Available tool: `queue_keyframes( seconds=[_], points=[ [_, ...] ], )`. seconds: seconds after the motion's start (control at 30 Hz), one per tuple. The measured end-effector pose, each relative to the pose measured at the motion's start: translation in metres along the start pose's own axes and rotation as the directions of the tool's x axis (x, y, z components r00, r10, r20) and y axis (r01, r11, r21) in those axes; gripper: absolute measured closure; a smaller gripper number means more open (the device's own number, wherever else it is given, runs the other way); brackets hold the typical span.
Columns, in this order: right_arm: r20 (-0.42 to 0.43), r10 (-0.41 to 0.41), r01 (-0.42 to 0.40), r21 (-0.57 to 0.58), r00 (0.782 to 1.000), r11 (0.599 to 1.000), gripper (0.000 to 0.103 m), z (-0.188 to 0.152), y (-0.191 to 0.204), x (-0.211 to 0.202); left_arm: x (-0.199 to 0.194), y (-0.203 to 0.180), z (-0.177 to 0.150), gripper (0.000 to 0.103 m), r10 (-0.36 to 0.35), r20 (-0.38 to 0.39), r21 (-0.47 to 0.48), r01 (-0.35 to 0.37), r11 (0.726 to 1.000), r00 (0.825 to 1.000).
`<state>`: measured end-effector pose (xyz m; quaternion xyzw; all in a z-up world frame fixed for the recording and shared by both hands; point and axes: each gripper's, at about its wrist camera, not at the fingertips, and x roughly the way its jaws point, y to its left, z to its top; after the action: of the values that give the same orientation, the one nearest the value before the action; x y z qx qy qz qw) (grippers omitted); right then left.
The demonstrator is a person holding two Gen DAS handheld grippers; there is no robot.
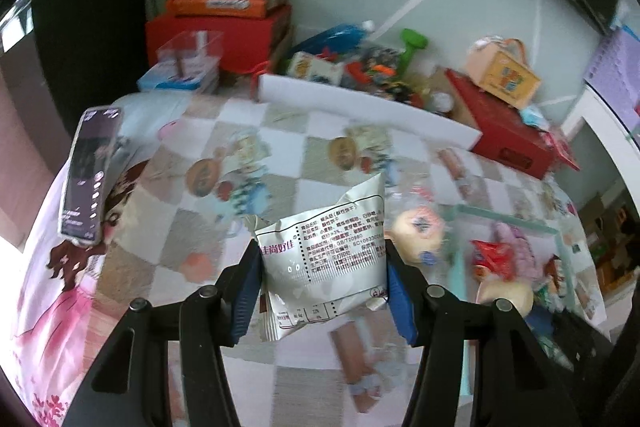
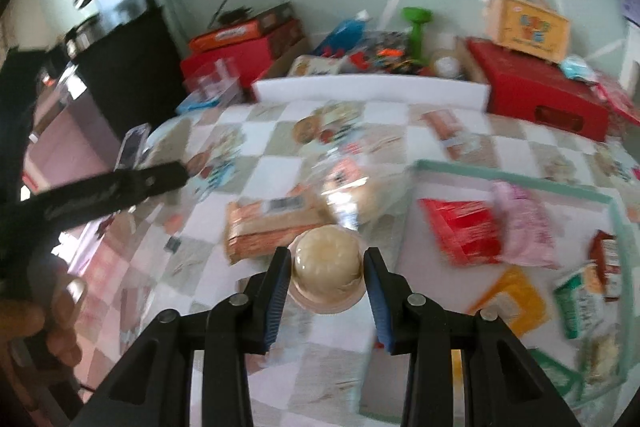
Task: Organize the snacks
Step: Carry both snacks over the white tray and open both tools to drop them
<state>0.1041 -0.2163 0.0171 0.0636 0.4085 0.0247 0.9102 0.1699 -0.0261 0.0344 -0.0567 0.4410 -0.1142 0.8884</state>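
My left gripper is shut on a white snack packet with printed text, held above the checkered tablecloth. My right gripper is shut on a round cream-coloured cake in a clear cup. A clear tray with a green rim lies to the right and holds a red packet, a pink packet, a yellow packet and a green-white packet. On the cloth beside the tray lie an orange wafer packet and a wrapped bun. The tray also shows in the left wrist view.
A white foam board stands along the table's far edge. Behind it are red boxes, a green dumbbell, a yellow carry box and toys. A phone stands at the left. The left gripper's arm crosses the right wrist view.
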Motion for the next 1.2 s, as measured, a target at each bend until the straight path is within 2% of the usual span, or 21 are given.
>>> queue_keyframes(
  seconds=[0.13,0.27,0.5,0.57,0.7,0.83,1.2],
  points=[
    [0.028,-0.081,0.078,0.089,0.996,0.993,0.063,0.004,-0.040,-0.016,-0.003,-0.036,-0.004,0.045,-0.062,0.004,0.071,0.062,0.996,0.998],
    [0.044,-0.157,0.144,0.210,0.987,0.967,0.063,0.003,-0.090,-0.035,-0.005,-0.072,-0.010,0.045,-0.123,-0.004,0.143,0.123,0.982,0.992],
    [0.037,-0.244,0.213,0.377,0.969,0.902,0.063,-0.009,-0.158,-0.060,0.008,-0.135,-0.034,0.045,-0.205,-0.074,0.280,0.218,0.935,0.976],
    [0.028,-0.253,0.220,0.412,0.967,0.884,0.063,-0.013,-0.171,-0.063,0.018,-0.147,-0.042,0.045,-0.203,-0.107,0.305,0.226,0.925,0.973],
    [-0.003,-0.260,0.236,0.430,0.966,0.871,0.063,-0.019,-0.181,-0.059,0.043,-0.158,-0.055,0.045,-0.179,-0.174,0.321,0.227,0.920,0.969],
    [-0.034,-0.222,0.215,0.427,0.974,0.878,0.063,-0.023,-0.181,-0.043,0.065,-0.159,-0.063,0.045,-0.167,-0.216,0.310,0.230,0.923,0.962],
    [-0.070,-0.191,0.203,0.409,0.979,0.890,0.062,-0.024,-0.175,-0.025,0.080,-0.177,-0.062,0.043,-0.215,-0.220,0.325,0.279,0.904,0.952]
  ],
)
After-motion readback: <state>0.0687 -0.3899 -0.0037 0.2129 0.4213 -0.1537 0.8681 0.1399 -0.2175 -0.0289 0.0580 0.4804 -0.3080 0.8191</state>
